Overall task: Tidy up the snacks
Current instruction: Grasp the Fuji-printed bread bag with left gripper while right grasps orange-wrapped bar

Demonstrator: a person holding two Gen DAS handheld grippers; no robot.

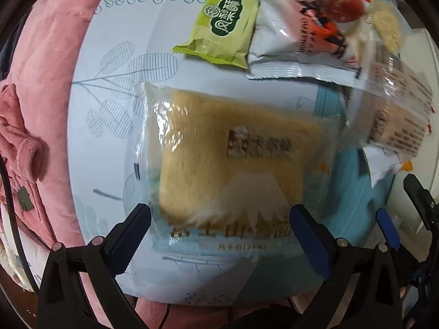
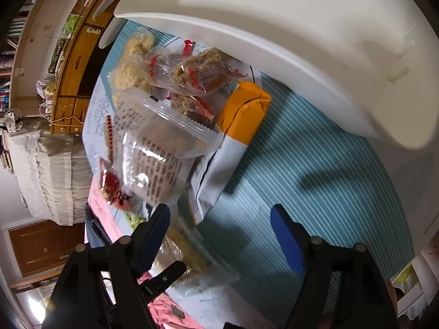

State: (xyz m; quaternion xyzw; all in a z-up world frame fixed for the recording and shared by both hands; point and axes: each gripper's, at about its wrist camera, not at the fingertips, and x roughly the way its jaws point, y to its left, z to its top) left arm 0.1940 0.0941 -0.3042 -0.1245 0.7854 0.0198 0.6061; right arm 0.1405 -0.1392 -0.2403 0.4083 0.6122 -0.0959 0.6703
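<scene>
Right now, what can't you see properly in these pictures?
- Cake packet, left wrist view: label blurred, unreadable.
- Clear snack bags, right wrist view: piled together, so lower ones are hidden.
- White container, right wrist view: cut off at the edge, inside unseen.
- Orange and white packet: partly covered.

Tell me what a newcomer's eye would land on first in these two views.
In the left wrist view, a yellow sponge cake in a clear wrapper fills the middle, lying between the wide-open fingers of the left gripper, with a small green packet above it. In the right wrist view, a heap of clear snack bags and an orange-and-white packet lie on a teal striped cloth, under a big white bin.
</scene>
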